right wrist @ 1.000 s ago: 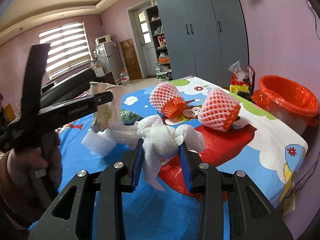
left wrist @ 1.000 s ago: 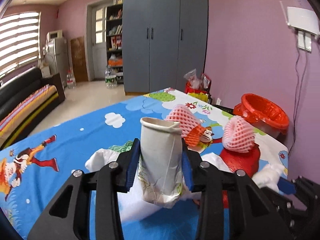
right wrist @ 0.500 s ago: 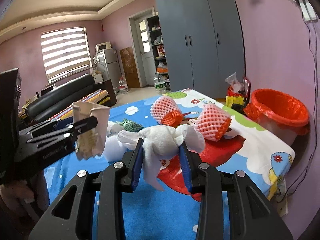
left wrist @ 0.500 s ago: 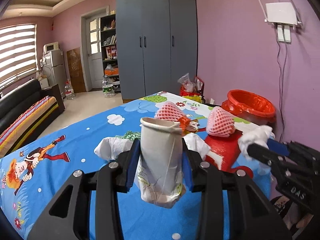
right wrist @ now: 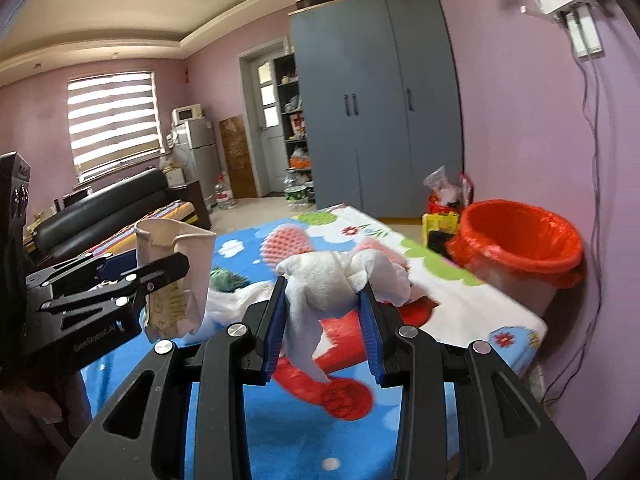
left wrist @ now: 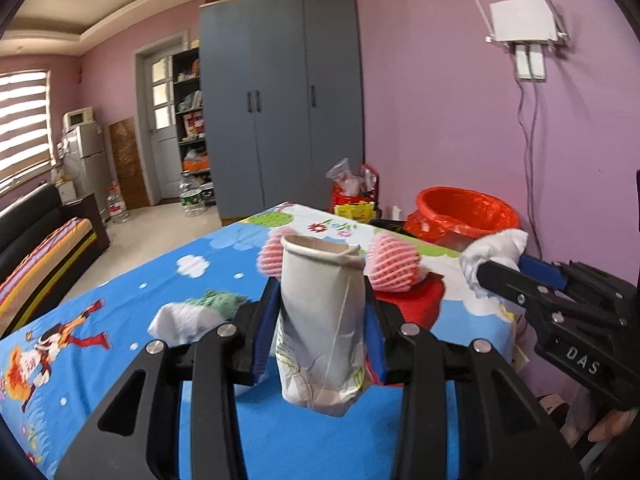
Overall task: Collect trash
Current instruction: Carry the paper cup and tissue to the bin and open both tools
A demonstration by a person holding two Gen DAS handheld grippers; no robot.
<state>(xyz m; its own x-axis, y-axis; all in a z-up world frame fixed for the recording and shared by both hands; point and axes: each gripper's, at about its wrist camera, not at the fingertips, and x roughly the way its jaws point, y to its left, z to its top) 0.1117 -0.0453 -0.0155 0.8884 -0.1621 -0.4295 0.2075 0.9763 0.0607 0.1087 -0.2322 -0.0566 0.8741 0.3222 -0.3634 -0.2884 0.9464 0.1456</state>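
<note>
My left gripper [left wrist: 322,312] is shut on a crumpled white paper cup [left wrist: 322,320], held upright above the cartoon-print table [left wrist: 120,300]. My right gripper [right wrist: 324,312] is shut on a wad of white tissue [right wrist: 336,280]. In the left wrist view the right gripper [left wrist: 496,268] shows at the right with its tissue [left wrist: 496,246], close to the red-lined trash bin [left wrist: 466,212]. In the right wrist view the left gripper [right wrist: 160,272] with its cup [right wrist: 176,276] shows at the left, and the bin [right wrist: 520,240] stands beyond the table's far right edge.
Two pink foam fruit nets [left wrist: 394,264] [right wrist: 286,246], more white tissue [left wrist: 184,318] and a green scrap [left wrist: 220,300] lie on the table. A grey wardrobe [left wrist: 280,100], a black sofa [right wrist: 112,204] and bags on the floor [left wrist: 352,192] stand behind.
Both grippers have risen and drawn back from the table with their loads. The right gripper with its tissue now shows higher in the left wrist view, nearer the bin.
</note>
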